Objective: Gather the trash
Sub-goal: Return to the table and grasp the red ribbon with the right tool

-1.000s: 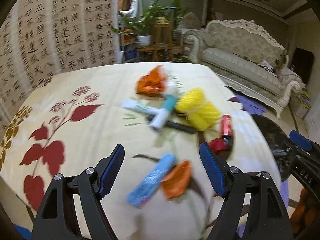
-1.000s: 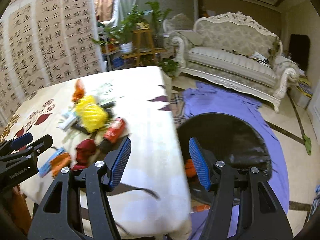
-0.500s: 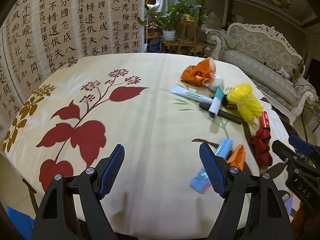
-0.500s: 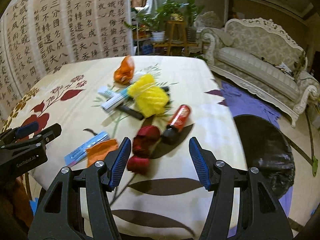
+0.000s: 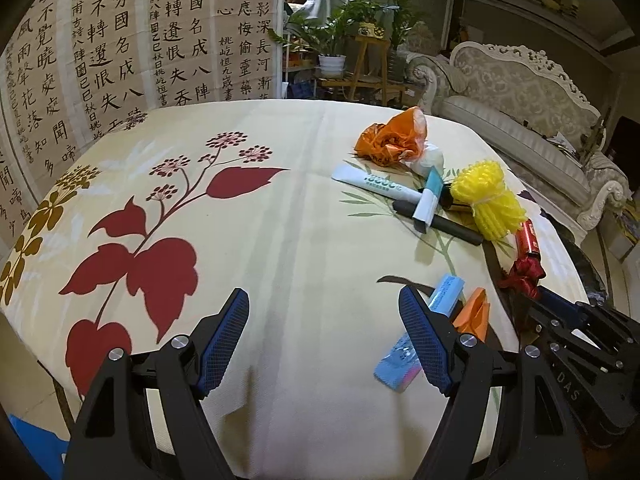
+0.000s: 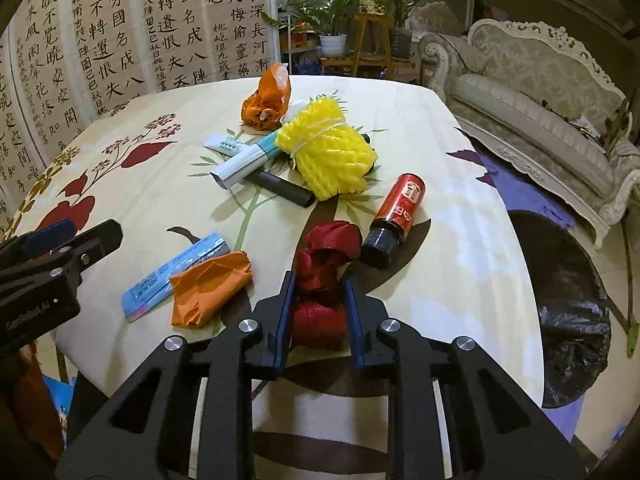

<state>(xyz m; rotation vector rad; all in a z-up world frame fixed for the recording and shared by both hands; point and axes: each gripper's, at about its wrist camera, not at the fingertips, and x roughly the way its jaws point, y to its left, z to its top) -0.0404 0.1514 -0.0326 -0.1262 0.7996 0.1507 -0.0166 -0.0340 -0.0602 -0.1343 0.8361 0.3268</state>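
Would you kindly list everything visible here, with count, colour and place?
red ribbon bundle: 1, red, near table edge, between right gripper's fingers
red bottle: 1, red with dark cap, lying right of bundle
yellow foam net: 1, yellow, mid-table
orange bag: 1, far side
orange wrapper: 1, near edge
blue sachet: 1, beside wrapper
tubes: 2, white-teal
black tube: 1
black bin bag: 1, floor right
sofa: 1, cream
left gripper: open
right gripper: closed on bundle

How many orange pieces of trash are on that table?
2: a crumpled orange plastic bag at the far end, and a folded orange wrapper near the front edge beside the blue sachet. More could be hidden.
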